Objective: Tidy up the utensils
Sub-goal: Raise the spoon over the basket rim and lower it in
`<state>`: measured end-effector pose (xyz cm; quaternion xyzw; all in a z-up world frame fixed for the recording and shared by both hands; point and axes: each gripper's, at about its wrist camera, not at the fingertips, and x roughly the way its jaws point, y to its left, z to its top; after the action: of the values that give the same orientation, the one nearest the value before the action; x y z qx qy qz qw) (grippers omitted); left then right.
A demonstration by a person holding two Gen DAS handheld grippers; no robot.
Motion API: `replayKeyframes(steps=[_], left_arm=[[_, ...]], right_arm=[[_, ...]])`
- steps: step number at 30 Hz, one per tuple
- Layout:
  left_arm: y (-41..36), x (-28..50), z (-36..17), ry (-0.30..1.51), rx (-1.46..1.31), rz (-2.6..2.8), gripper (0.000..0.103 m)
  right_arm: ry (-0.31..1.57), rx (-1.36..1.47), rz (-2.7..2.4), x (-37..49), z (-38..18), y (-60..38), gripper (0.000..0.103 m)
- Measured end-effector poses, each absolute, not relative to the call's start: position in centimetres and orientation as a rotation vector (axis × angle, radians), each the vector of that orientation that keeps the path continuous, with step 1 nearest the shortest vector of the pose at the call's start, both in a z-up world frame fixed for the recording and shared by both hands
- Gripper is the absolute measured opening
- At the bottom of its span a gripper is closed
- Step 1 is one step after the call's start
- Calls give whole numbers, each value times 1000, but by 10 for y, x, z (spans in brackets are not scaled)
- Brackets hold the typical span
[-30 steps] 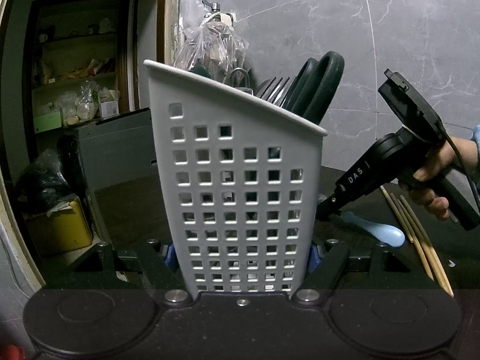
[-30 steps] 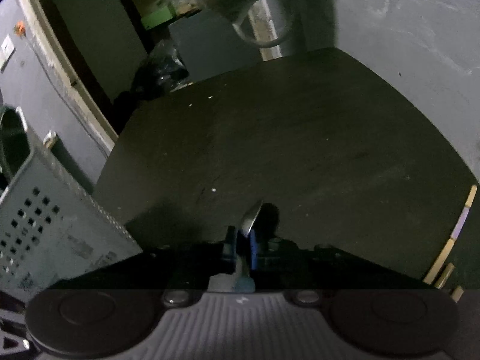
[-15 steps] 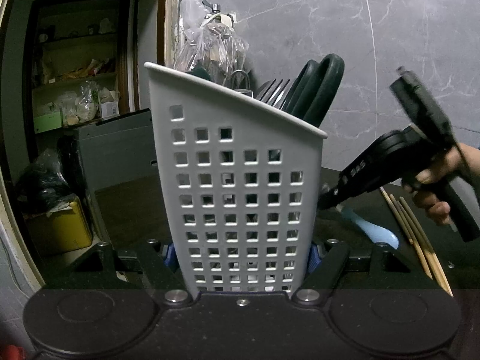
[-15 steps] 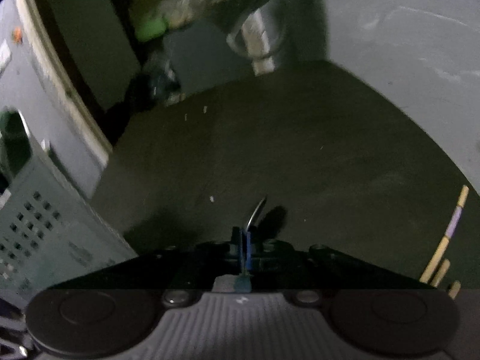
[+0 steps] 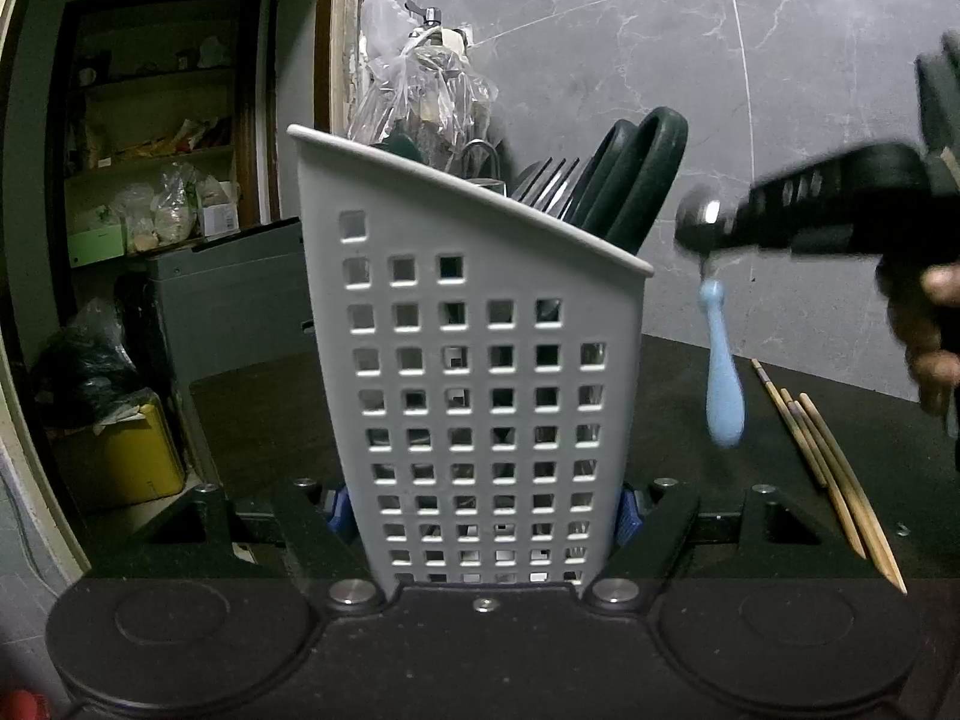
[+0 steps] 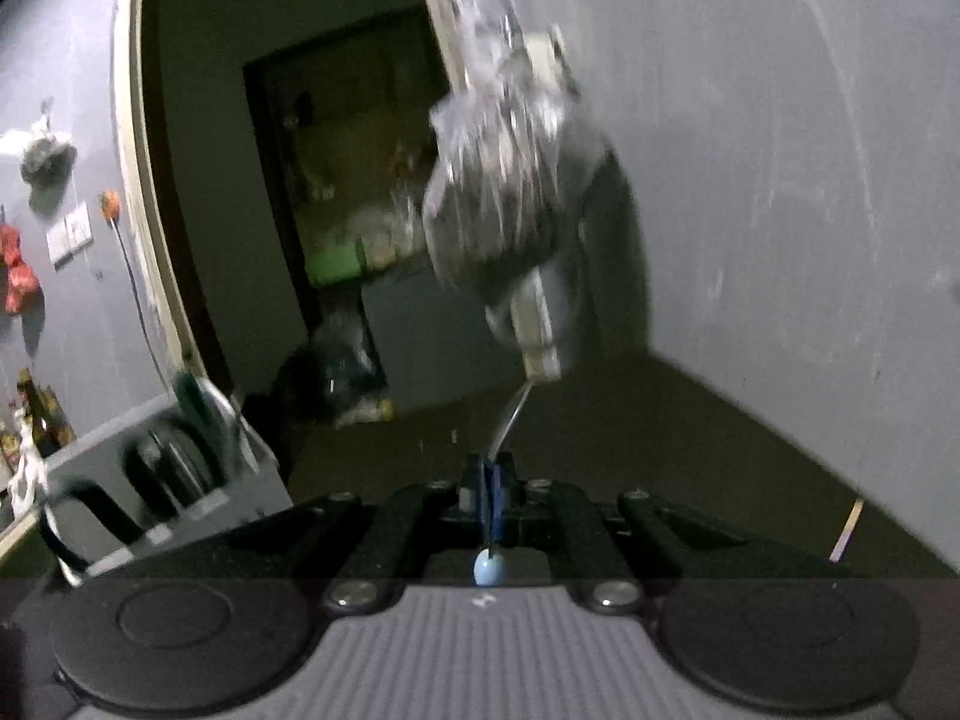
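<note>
My left gripper [image 5: 483, 507] is shut on a grey perforated utensil caddy [image 5: 480, 360] standing on the dark table; it holds forks [image 5: 549, 183] and dark green scissor handles [image 5: 639, 177]. My right gripper [image 6: 489, 474] is shut on a spoon with a light blue handle [image 5: 723, 378]. In the left wrist view the spoon hangs handle-down in the air just right of the caddy's rim, the metal bowl [image 5: 699, 219] at the gripper's tip. The caddy shows blurred at lower left in the right wrist view [image 6: 162, 480].
Several wooden chopsticks [image 5: 831, 471] lie on the dark table [image 5: 690, 372] to the right of the caddy. A plastic bag [image 5: 426, 102] hangs on the grey marble wall behind. A doorway with shelves is at the left.
My right gripper has lifted the blue-handled spoon off the table and tilted up, so it now hangs handle-down beside the caddy's rim. The left gripper and caddy have not moved.
</note>
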<state>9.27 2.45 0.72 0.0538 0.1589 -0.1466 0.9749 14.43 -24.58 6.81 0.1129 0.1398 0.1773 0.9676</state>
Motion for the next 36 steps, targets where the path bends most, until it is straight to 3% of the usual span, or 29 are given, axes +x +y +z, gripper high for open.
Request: replayKeyframes(steps=[6, 16, 36], left_arm=[[25, 93, 7, 320, 108, -295, 76], [26, 92, 8, 320, 108, -295, 76], [27, 91, 8, 319, 107, -295, 76]], right_arm=[[78, 178, 339, 115, 113, -239, 3], [-55, 179, 526, 108, 174, -207, 3], [-126, 86, 569, 99, 180, -168, 4]])
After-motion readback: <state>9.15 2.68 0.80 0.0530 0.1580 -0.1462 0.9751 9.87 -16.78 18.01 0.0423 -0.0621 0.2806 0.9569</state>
